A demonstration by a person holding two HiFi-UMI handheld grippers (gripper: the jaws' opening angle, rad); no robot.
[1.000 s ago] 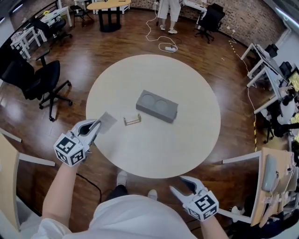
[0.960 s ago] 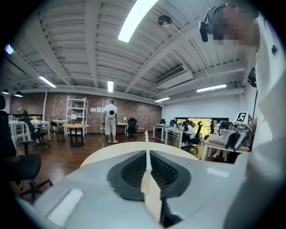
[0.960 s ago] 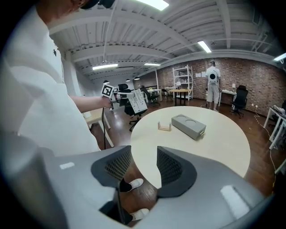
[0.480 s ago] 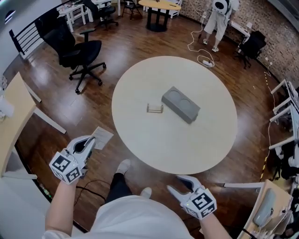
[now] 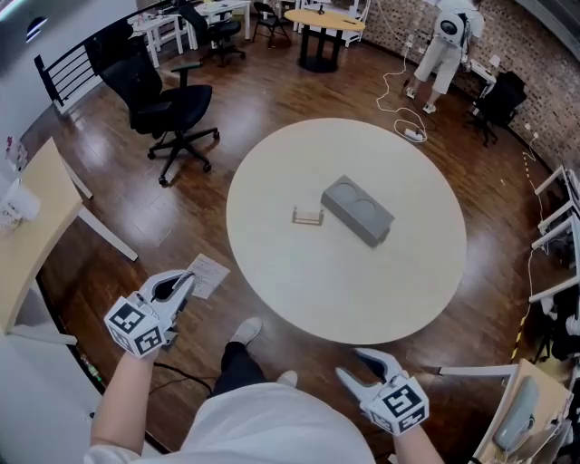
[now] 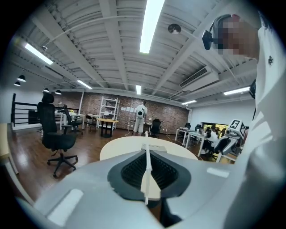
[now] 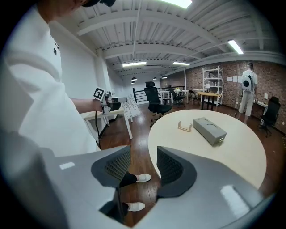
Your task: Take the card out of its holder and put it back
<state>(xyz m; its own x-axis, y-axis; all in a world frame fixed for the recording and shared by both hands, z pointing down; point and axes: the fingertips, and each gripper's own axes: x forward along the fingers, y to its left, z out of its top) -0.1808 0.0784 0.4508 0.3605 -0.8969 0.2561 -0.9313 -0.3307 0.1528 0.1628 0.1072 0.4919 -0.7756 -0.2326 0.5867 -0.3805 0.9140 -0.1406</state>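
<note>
White card (image 6: 145, 179) edge-on, pinched in the left hand-held gripper (image 6: 147, 154), broadside only in head view; right hand-held gripper (image 7: 144, 157) wide, empty.

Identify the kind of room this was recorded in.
Probably an open-plan office or lab: rolling office chairs, white desks along the edges, a brick wall, and a round table in the middle.
</note>
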